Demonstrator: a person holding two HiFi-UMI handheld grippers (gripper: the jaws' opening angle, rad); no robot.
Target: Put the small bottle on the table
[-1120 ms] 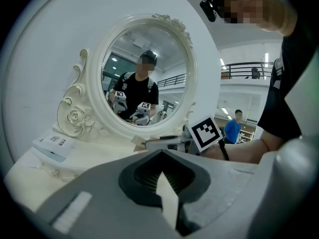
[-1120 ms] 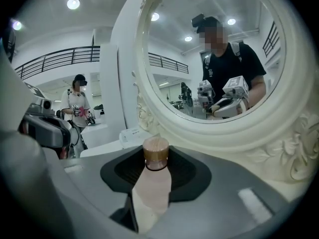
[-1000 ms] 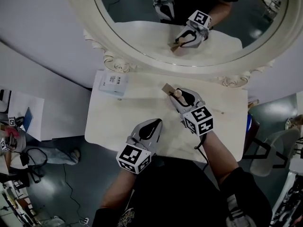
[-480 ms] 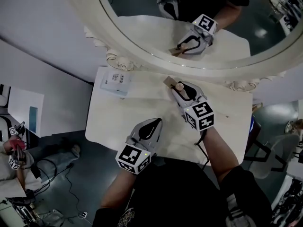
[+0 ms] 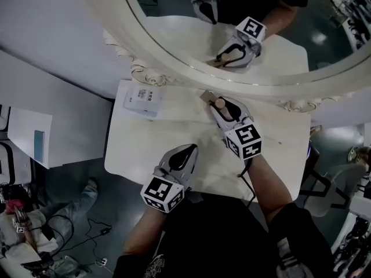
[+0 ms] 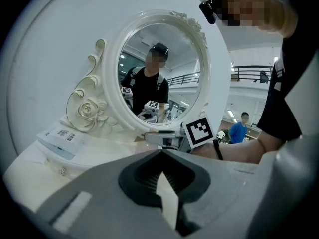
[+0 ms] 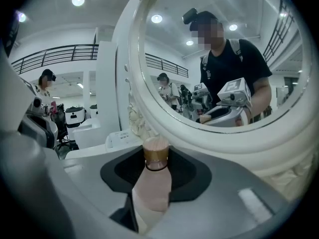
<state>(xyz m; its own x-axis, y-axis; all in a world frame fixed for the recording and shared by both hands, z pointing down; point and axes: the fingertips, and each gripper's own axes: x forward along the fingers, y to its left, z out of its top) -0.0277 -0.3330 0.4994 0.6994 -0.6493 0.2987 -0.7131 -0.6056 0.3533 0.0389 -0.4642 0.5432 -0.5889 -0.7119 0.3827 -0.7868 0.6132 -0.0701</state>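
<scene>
My right gripper is shut on the small bottle, a pale pink bottle with a bronze cap. It holds the bottle over the far side of the white table, close to the mirror's base, cap towards the mirror. In the right gripper view the small bottle sticks out between the jaws, cap forward. My left gripper is over the table's near edge, shut and holding nothing. The left gripper shows only a thin gap between its jaws.
A large oval mirror with an ornate white frame stands along the table's far edge and reflects both grippers. A flat white box lies at the far left corner. Grey floor and a chair lie to the right.
My right gripper has moved the bottle a little farther towards the mirror. The left gripper has stayed in place.
</scene>
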